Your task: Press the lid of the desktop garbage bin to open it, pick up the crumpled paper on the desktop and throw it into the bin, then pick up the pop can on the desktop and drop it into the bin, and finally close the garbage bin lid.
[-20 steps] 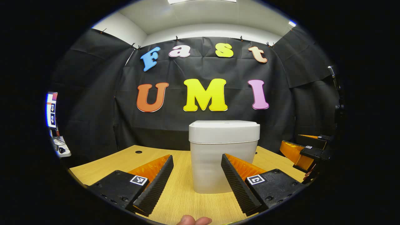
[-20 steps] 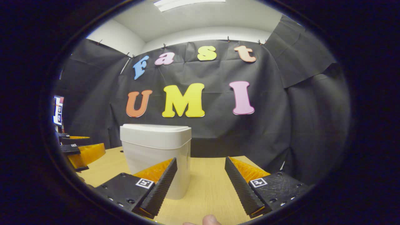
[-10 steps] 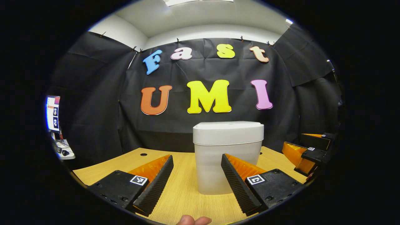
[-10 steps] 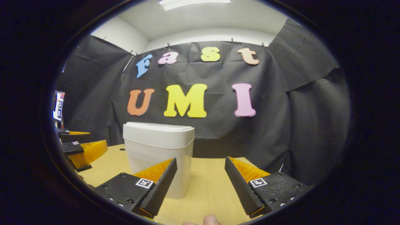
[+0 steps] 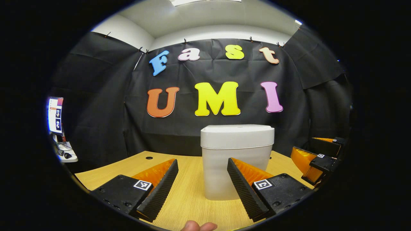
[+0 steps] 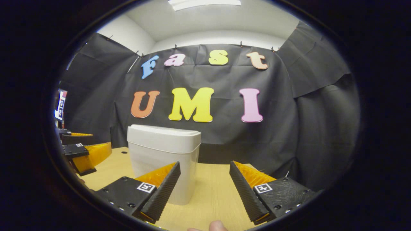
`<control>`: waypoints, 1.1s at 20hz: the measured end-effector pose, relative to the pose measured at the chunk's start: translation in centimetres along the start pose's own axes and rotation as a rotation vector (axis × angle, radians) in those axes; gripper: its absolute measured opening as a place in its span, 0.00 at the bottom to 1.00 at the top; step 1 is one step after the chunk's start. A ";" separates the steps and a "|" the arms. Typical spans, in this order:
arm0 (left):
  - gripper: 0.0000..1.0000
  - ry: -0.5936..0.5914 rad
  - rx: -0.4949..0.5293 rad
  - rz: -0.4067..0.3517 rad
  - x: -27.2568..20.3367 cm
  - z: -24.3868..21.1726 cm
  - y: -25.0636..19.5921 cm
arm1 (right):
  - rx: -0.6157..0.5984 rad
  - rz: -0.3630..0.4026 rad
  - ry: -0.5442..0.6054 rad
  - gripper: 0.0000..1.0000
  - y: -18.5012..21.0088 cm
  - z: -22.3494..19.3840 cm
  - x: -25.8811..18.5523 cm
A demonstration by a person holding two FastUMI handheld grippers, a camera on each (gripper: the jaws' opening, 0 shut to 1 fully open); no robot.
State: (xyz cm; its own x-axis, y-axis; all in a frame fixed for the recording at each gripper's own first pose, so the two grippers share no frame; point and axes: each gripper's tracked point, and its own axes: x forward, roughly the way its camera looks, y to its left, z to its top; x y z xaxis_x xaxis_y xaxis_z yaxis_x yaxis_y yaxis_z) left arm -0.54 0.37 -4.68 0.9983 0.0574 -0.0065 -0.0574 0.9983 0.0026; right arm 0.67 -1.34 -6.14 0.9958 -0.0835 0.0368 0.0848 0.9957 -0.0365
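My left gripper [image 5: 201, 189] has its right finger covering the garbage bin's [image 5: 237, 150] lower right side. A fingertip [image 5: 198, 226] is cut off at the bottom edge. The monitor [image 5: 54, 115] is too small to read.

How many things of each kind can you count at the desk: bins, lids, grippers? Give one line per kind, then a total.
Garbage bin: 1
Lid, shut on the bin: 1
Grippers, left gripper and right gripper, both open: 2
Total: 4

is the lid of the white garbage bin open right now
No, the lid sits flat and closed on top of the garbage bin in the left gripper view.
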 end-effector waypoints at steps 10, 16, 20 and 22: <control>0.99 0.009 -0.012 -0.013 0.0 -0.2 -0.5 | 0.003 -0.004 -0.003 0.98 -0.2 0.1 -0.4; 0.99 0.047 -0.031 -0.017 0.0 -1.3 -0.6 | 0.012 -0.002 0.006 0.96 -0.3 -0.3 -0.5; 0.99 0.046 -0.034 -0.005 -0.1 -1.3 -0.2 | 0.018 0.004 0.020 0.96 -0.1 -0.6 -0.3; 0.99 0.046 -0.032 -0.004 0.0 -1.3 -0.2 | 0.018 0.003 0.020 0.96 -0.1 -0.7 -0.4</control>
State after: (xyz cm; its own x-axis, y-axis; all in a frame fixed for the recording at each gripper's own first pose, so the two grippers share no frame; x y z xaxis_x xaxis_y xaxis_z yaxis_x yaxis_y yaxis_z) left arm -0.51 0.17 -6.01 0.9972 0.0529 -0.0521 -0.0545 0.9981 -0.0298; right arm 0.29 -1.44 -6.87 0.9966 -0.0809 0.0165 0.0812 0.9965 -0.0184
